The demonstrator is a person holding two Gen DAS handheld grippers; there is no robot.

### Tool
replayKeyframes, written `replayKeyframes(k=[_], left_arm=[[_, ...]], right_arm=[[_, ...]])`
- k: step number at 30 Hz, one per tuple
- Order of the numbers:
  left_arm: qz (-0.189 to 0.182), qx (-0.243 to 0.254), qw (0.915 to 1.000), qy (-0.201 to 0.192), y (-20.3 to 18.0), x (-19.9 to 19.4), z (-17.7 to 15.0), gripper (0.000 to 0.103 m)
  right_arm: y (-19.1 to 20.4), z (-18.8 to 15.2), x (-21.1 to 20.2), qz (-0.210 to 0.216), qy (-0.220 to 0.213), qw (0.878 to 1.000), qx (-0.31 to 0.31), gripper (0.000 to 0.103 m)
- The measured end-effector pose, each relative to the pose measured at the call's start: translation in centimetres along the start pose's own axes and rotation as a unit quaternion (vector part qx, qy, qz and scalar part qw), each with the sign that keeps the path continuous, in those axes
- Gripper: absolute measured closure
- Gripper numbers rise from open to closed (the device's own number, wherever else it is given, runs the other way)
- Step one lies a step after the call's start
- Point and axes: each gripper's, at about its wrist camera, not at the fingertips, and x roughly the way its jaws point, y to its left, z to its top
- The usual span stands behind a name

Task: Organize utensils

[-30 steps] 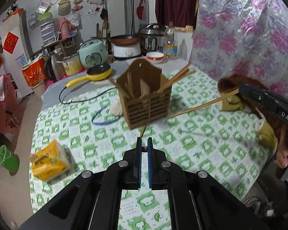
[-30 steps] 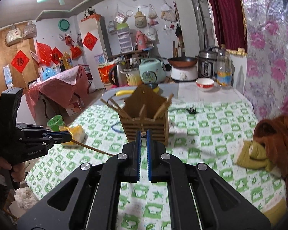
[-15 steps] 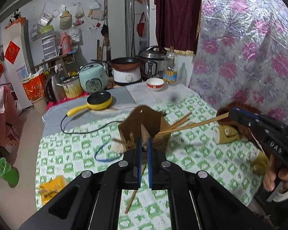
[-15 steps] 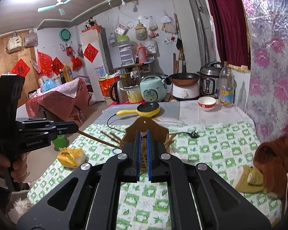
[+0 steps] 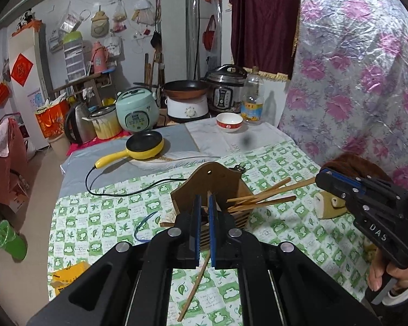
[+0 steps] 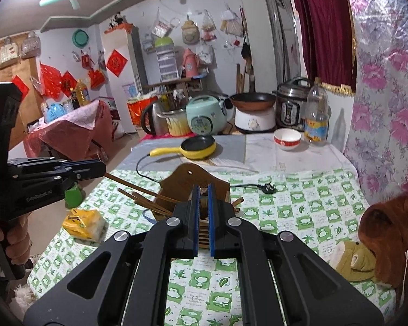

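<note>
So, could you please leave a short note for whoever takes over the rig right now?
Left gripper: shut on a chopstick, front end reaching the wooden holder from its left.
Right gripper: shut on a second chopstick, angled in from the holder's right.
Done: other chopsticks already lean in the holder.
Left: probably lower both into the holder, release, then check the table for strays.

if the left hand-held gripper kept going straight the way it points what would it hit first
Most likely the wooden utensil holder, which sits directly beyond the left hand-held gripper tips. The chopstick clamped between its fingers hangs down below them. Depth is hard to judge through the fisheye.
</note>
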Motion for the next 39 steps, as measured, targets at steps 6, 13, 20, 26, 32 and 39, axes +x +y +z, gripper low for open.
replayKeyframes(k=[6, 13, 20, 26, 32, 39], left_arm=[[0.002, -0.009, 0.9996, 0.025, 0.2, 2.8, -0.2, 0.097], [0.001, -0.019, 0.9988, 0.046, 0.4, 5.0, -0.8, 0.097], [0.029, -0.025, 0.9989, 0.029, 0.0, 5.0, -0.7, 0.048], [0.025, -0.016, 0.9993, 0.022, -0.7, 3.8, -1.4, 0.047], [0.032, -0.011, 0.9994, 0.009, -1.5, 2.6, -2.1, 0.042], [0.033, -0.019, 0.9993, -0.001, -1.6, 1.0, -3.1, 0.041]], right_arm=[[1.0, -0.1, 3.3, -0.011, 0.026, 1.0, -0.011, 0.096], [1.5, -0.1, 5.9, -0.013, 0.052, 0.999, -0.003, 0.096], [0.5, -0.5, 6.3, 0.001, 0.053, 0.998, 0.036, 0.046], [-0.1, -0.9, 3.3, 0.014, 0.018, 0.999, 0.046, 0.045], [-0.4, -1.3, 0.5, 0.022, -0.007, 0.998, 0.061, 0.042], [0.1, -2.0, -1.9, -0.005, -0.03, 0.999, 0.042, 0.027]])
